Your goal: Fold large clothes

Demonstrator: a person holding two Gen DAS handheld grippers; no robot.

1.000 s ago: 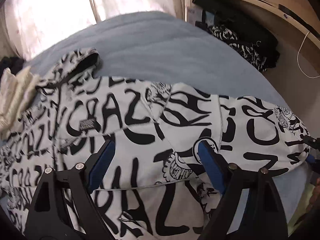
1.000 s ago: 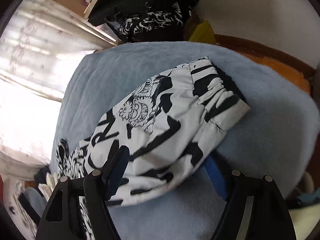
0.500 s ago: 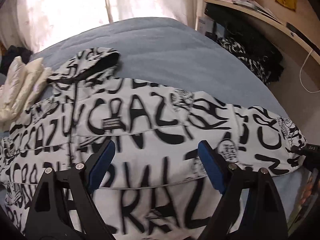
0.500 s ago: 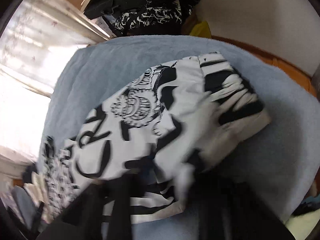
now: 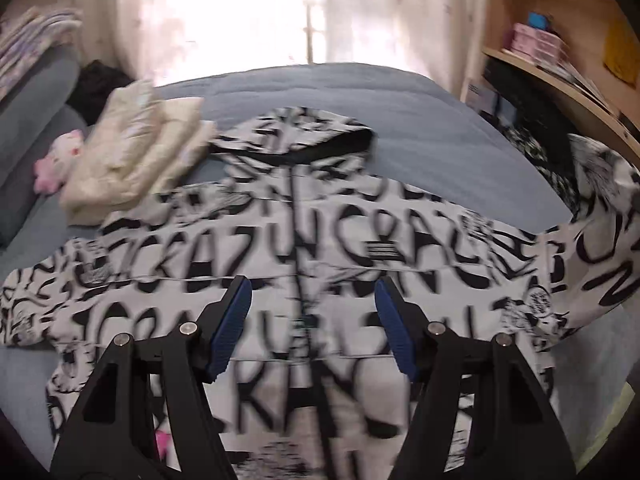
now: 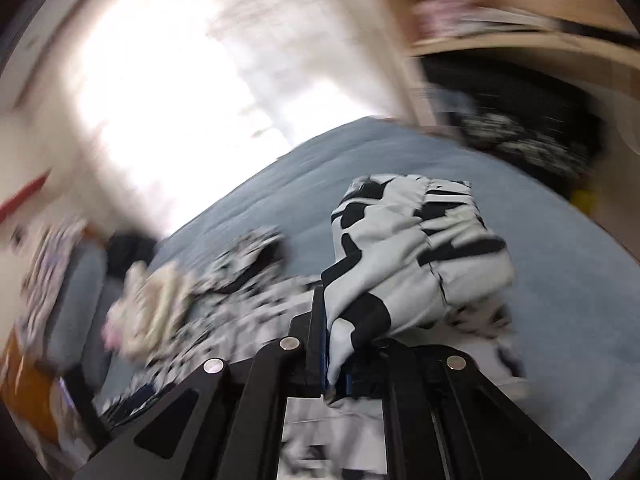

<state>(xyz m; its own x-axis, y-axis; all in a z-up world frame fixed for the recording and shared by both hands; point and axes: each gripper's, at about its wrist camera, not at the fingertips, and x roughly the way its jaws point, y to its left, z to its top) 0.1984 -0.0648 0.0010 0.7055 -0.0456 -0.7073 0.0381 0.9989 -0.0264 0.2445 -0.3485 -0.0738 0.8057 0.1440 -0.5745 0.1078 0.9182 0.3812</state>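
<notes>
Bedspread (image 5: 420,120), blue, carries the black-and-white lettered jacket (image 5: 320,248) spread flat, hood toward the window. Bare bedspread lies past the hood; folded cream clothes (image 5: 132,152) touch the jacket's shoulder. Left tool (image 5: 312,308) hovers over the jacket, jaws closing on nothing. Right tool (image 6: 334,364) is clamped on the jacket's sleeve (image 6: 412,248), lifted clear.

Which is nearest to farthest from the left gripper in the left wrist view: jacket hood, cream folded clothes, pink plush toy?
From the left gripper, its jaws closing with nothing between them:
1. Jacket hood, straight ahead, centre.
2. Cream folded clothes, ahead on the left.
3. Pink plush toy, farther left, at the blue bedding's edge.
</notes>
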